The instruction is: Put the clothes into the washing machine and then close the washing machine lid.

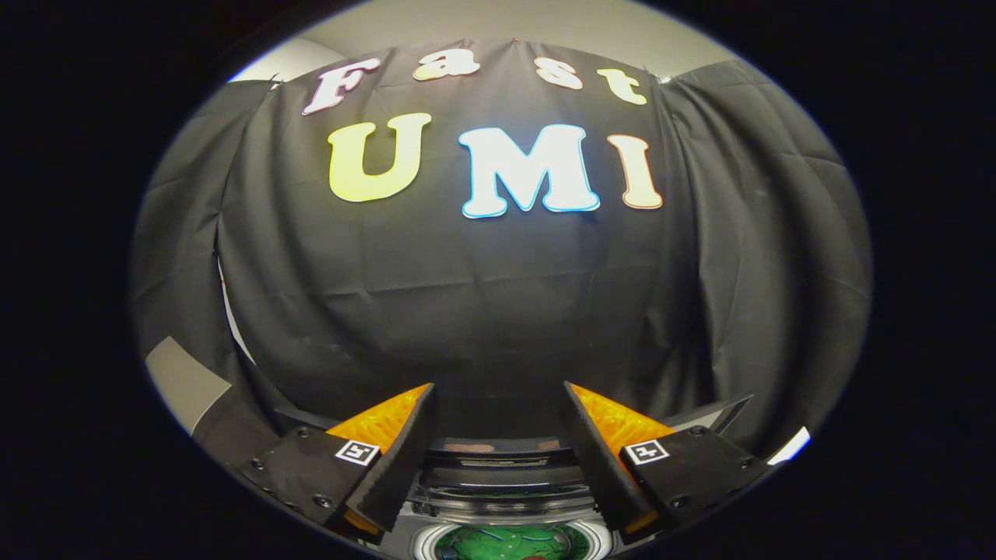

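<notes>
My gripper [498, 386] is open, its two fingers spread wide with nothing between them. Low between the fingers, close under them, is the top of the washing machine [502, 474], dark with a grey band. Its round white-rimmed opening [424, 544] faces up and is uncovered. Inside the opening lies something green [506, 542], apparently cloth, with a small reddish patch. I cannot tell where the lid is; it may be the dark band [498, 447] behind the opening. The fingers hide the machine's sides.
The booth's black cloth wall [498, 295] hangs just beyond the machine and fills the space ahead. A pale wall [183, 381] shows past the cloth at the left. A dark flat edge [724, 408] sticks out behind the right finger.
</notes>
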Tool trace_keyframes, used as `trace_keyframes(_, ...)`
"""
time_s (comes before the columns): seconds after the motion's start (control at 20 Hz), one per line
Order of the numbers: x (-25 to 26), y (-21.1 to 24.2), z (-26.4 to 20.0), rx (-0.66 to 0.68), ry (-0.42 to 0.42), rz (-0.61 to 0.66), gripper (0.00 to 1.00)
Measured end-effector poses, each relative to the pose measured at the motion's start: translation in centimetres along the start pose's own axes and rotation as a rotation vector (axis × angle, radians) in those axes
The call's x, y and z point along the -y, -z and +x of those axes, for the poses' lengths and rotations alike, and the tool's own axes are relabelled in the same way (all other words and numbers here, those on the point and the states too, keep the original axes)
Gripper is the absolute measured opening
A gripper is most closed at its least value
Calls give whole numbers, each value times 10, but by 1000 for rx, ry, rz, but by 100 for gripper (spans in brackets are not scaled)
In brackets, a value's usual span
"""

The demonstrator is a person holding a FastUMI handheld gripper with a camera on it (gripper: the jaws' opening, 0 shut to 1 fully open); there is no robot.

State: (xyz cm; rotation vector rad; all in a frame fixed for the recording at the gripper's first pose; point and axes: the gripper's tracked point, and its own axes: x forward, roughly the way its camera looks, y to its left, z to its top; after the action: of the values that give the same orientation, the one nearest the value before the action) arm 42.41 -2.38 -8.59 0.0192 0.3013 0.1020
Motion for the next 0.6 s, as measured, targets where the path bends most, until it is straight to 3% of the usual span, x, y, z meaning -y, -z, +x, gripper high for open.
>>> trace_keyframes(0.6, -1, 5, -15, 31, -2, 2, 99)
